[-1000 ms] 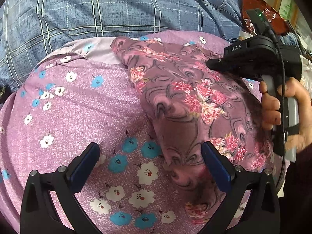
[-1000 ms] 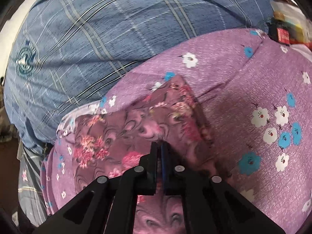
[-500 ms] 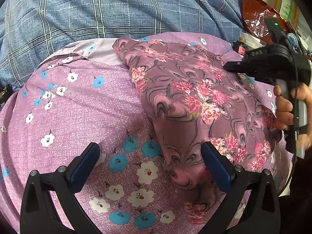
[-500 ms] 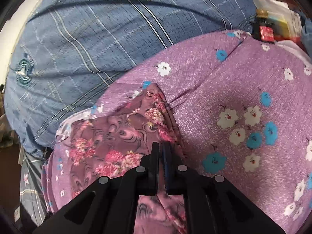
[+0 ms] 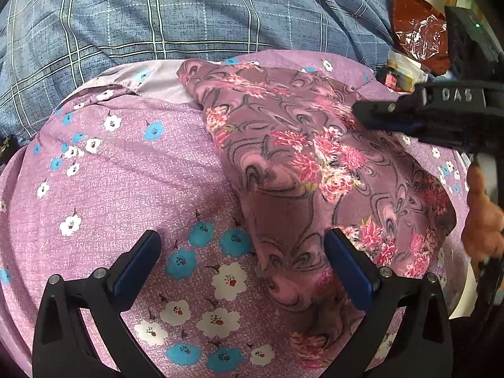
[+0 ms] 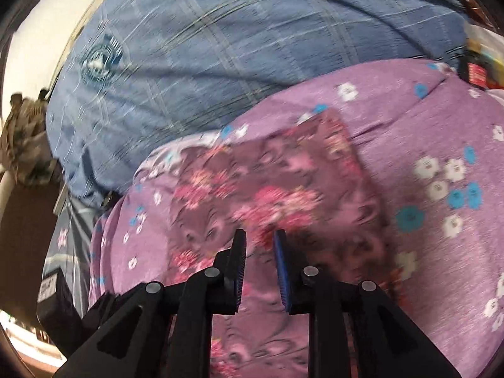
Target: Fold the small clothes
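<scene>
A mauve garment with pink flowers (image 5: 302, 170) lies folded over on a lilac cloth with blue and white flowers (image 5: 126, 173). My left gripper (image 5: 242, 264) hangs open over the garment's near left edge, with its right finger above the fabric. My right gripper (image 6: 259, 245) hovers above the garment (image 6: 267, 189); its jaws are opening and nothing is pinched between them. The left wrist view has the right gripper (image 5: 362, 115) at the upper right over the garment's far corner, held by a hand (image 5: 482, 220).
A blue plaid cover (image 5: 189, 9) spreads behind the lilac cloth. A red foil packet (image 5: 419, 28) and small boxes (image 5: 400, 75) lie at the far right. At the left of the right wrist view the bedding ends at a dark floor (image 6: 25, 236).
My right gripper let go of the garment, parted its jaws and drew back and up with a roll. The garment settled flatter. My left gripper stayed where it was, open.
</scene>
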The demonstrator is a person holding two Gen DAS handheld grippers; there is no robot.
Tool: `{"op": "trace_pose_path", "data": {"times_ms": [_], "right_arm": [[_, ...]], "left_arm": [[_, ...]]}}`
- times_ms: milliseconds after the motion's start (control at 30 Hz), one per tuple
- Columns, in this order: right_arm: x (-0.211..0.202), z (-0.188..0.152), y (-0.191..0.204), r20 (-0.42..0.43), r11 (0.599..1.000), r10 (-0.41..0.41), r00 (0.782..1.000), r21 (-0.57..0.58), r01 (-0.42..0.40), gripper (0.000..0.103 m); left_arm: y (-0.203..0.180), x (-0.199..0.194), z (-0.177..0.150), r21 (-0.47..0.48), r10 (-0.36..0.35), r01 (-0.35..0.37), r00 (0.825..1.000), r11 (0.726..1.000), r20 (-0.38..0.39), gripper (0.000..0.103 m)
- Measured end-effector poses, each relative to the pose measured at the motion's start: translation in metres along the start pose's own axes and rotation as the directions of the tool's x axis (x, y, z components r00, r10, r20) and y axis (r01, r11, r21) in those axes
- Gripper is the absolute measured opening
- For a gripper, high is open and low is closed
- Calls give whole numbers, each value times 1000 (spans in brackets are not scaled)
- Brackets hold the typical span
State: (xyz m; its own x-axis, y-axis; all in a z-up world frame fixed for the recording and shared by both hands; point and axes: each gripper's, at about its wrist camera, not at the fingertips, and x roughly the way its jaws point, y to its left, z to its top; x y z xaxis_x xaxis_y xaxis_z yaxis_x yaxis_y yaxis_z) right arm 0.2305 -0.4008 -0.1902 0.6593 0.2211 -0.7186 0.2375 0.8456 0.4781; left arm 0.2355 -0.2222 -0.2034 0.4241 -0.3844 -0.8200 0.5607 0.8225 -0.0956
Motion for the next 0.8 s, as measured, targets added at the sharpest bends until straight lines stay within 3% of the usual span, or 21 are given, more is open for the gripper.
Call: {"op": "trace_pose_path", "data": {"times_ms": [100, 200, 300, 433, 533, 633, 700, 800], "right_arm": [[15, -5, 0, -32, 999, -48, 998, -15, 47, 17], [13, -5, -6, -35, 999, -34, 999, 11, 34, 13], [-3, -4, -5, 12, 999, -32, 999, 16, 32, 21], [-20, -4, -8, 56, 1000, -27, 998, 8, 26, 21], [2, -8, -11, -15, 994, -105, 994, 4, 105, 20], [7, -7, -10, -11, 993, -115, 993, 5, 115, 19], [3, -6, -8, -1, 995, -99, 995, 16, 99, 22], [1, -2, -2, 20, 998, -67, 998, 17, 67, 22]], "left_arm": [[0, 0, -1, 0, 1, -1, 1000, 1000, 0, 103], [-1, -1, -1, 2, 2, -2, 1000, 1000, 1, 103], [-1, -4, 0, 1, 5, -5, 1000, 1000, 7, 103], [-1, -18, 3, -19, -3, 4, 999, 1000, 55, 103], [-4, -24, 7, -9, 17, -16, 995, 1000, 97, 103], [-3, -4, 8, 15, 94, -95, 994, 995, 51, 103], [4, 6, 10, -33, 45, -44, 999, 998, 20, 103], [3, 4, 12, -43, 48, -47, 999, 998, 15, 103]]}}
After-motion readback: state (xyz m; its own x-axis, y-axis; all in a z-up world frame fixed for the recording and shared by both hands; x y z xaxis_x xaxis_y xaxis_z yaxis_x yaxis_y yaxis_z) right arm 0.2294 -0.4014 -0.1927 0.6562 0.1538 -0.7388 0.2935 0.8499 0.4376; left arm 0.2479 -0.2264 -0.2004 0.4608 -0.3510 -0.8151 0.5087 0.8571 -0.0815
